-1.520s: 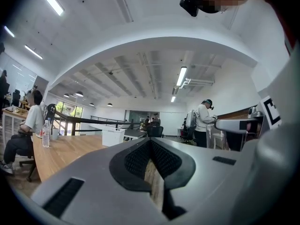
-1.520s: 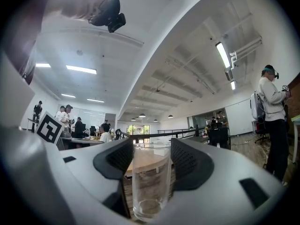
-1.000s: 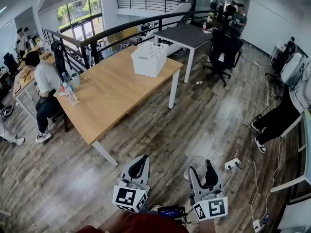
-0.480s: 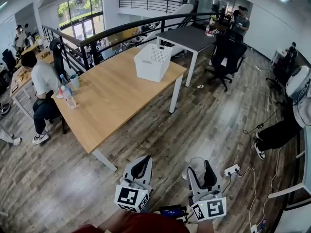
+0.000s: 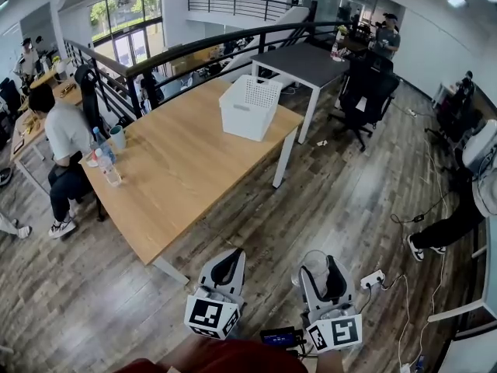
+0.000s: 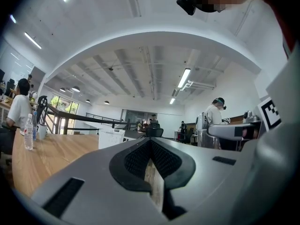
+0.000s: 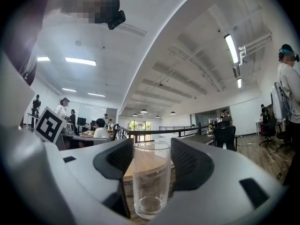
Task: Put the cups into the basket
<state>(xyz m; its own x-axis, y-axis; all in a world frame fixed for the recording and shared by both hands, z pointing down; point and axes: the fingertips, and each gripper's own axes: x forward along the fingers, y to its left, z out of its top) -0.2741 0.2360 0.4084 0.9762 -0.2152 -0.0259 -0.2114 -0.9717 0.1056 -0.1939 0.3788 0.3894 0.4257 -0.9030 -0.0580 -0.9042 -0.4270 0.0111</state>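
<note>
The glass cup [image 7: 151, 182] stood upright, clamped in the right gripper [image 5: 319, 270]. The basket [image 5: 250, 107] lay well ahead and slightly left, at the far corner of the table [image 5: 175, 165]. The left gripper [image 6: 151, 159], jaws together and empty, hung alongside.

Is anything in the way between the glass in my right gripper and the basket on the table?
Nothing visible does. The right gripper holds the glass; only bare floor lies between it and the table, and the basket sits open-topped near the table's right end. The bottles stand far off to the left.
</note>
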